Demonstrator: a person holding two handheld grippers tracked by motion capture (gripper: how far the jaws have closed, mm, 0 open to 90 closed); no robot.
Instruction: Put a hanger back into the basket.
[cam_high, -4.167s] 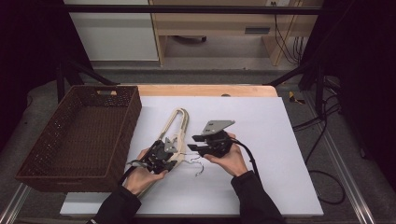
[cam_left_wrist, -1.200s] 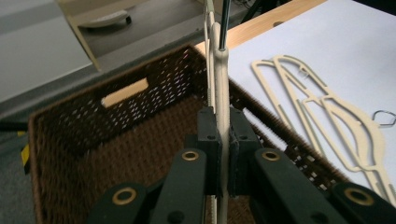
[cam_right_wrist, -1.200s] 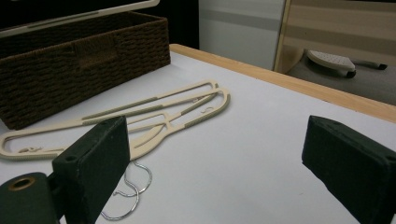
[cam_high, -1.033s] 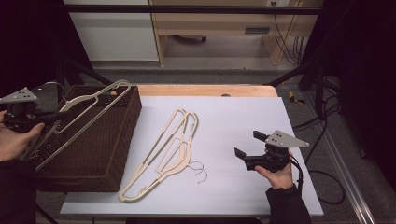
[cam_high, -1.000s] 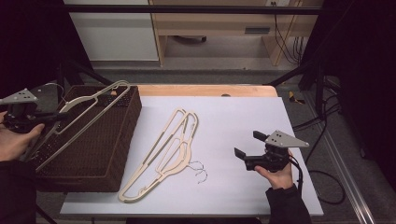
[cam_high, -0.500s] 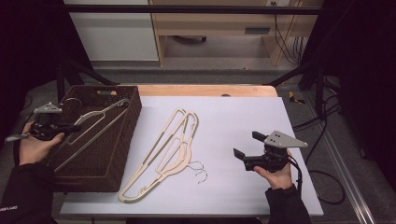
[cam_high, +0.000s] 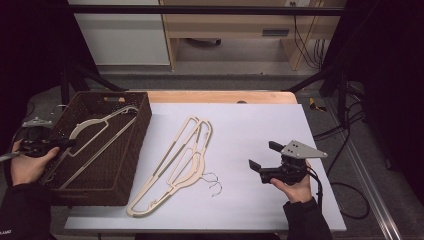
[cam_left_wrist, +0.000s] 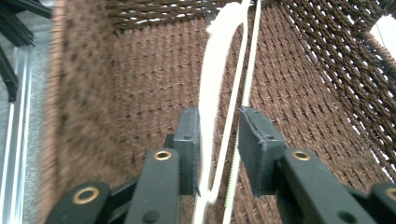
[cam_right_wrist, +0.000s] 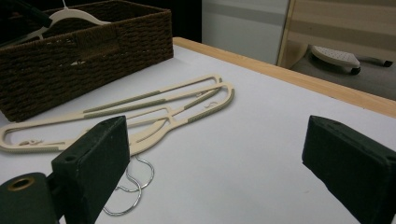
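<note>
A cream hanger (cam_high: 92, 127) lies slanted inside the brown wicker basket (cam_high: 136, 150), its far end leaning on the rim. My left gripper (cam_high: 67, 143) reaches in over the basket's left wall, shut on that hanger. In the left gripper view the hanger (cam_left_wrist: 217, 60) runs up between the jaws of the left gripper (cam_left_wrist: 218, 121). Two more cream hangers (cam_high: 182, 155) lie overlapped on the white tabletop, metal hooks (cam_high: 212, 182) toward me. My right gripper (cam_high: 262, 155) hovers open to their right, holding nothing. In the right gripper view the right gripper (cam_right_wrist: 217, 135) looks toward these hangers (cam_right_wrist: 154, 109).
The basket (cam_right_wrist: 93, 56) stands at the table's left end. A wooden strip (cam_high: 220, 96) borders the white surface (cam_high: 260, 125) at the back. Black frame posts rise at both rear corners, and cables (cam_high: 345, 130) hang off the right side.
My left gripper has come down and moved inward, lowering the hanger from above the basket's left rim into the basket. The right gripper has stayed in place, open.
</note>
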